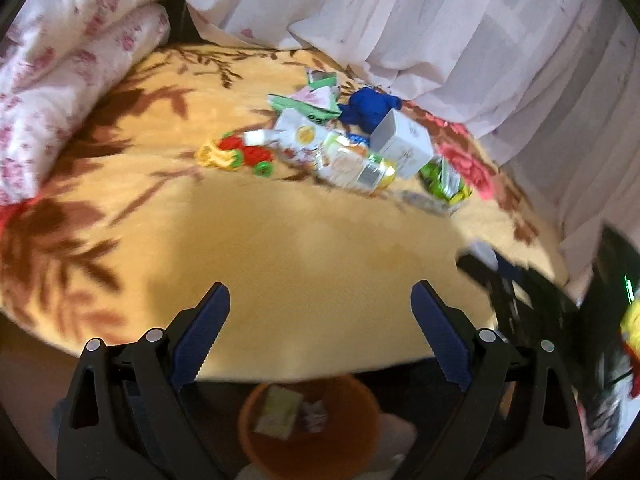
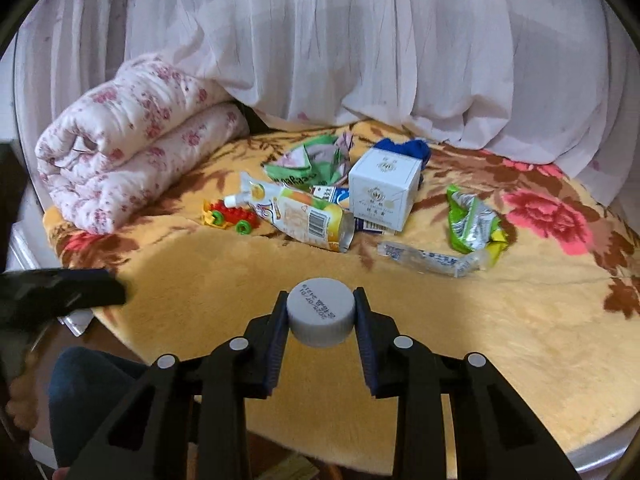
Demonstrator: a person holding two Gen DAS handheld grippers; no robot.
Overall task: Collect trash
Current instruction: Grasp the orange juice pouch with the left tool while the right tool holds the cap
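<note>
My right gripper [image 2: 321, 312] is shut on a grey bottle cap [image 2: 321, 310] and holds it above the front of the yellow floral blanket [image 2: 500, 340]. My left gripper [image 1: 320, 300] is open and empty above the blanket's front edge. An orange bin [image 1: 352, 448] stands on the floor below it, with some wrappers inside. A pile of trash lies further back: an orange drink pouch [image 2: 296, 212], a white box [image 2: 384, 188], a green wrapper [image 2: 472, 220], a clear plastic wrapper [image 2: 428, 258] and a green torn packet [image 2: 308, 164].
A red and yellow toy car [image 2: 226, 216] and a blue cloth [image 2: 404, 148] lie by the pile. A rolled floral quilt [image 2: 132, 148] is at the left. White curtains [image 2: 360, 40] hang behind. The left gripper shows as a dark blur [image 2: 60, 288] at the left.
</note>
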